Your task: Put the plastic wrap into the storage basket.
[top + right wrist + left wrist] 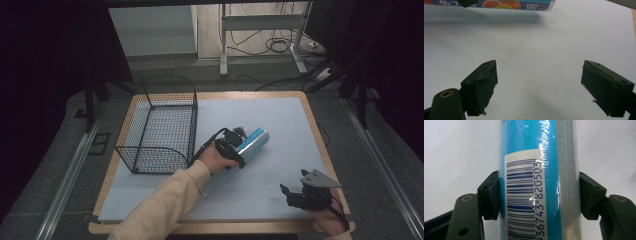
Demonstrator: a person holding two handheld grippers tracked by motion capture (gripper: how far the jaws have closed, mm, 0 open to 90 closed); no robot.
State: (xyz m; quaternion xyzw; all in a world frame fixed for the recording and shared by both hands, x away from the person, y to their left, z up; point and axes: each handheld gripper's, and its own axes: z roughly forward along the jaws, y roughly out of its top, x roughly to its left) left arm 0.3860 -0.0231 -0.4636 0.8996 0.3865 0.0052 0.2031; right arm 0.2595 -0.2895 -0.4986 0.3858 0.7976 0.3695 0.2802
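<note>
Tongs first: the left tongs point(239, 146) are clamped across a long blue tube point(239, 156), one pad pressing each side, barcode label facing the camera in the left gripper view point(537, 195) — that's a firm squeeze around the tube's girth, and it looks like the sensible hold for a long round thing that would otherwise roll. Where's the tube? Lying at a slant on the white sheet of the bench point(280, 120), just beside the wire basket point(165, 125), its near end tucked under the forearm. My guess is the basket is where it's headed, and the grip sits toward the far half, so the long near end may dip when it comes up. Left arm reaches in diagonally from the bottom, cream sleeve point(165, 205) stretched, hand wrapped over the gripper and angled down onto the tube. Over on the right, the right tongs point(292, 192) are spread wide with nothing between them, parked low near the bench's front corner, well apart from the action, pointing toward the tube
</note>
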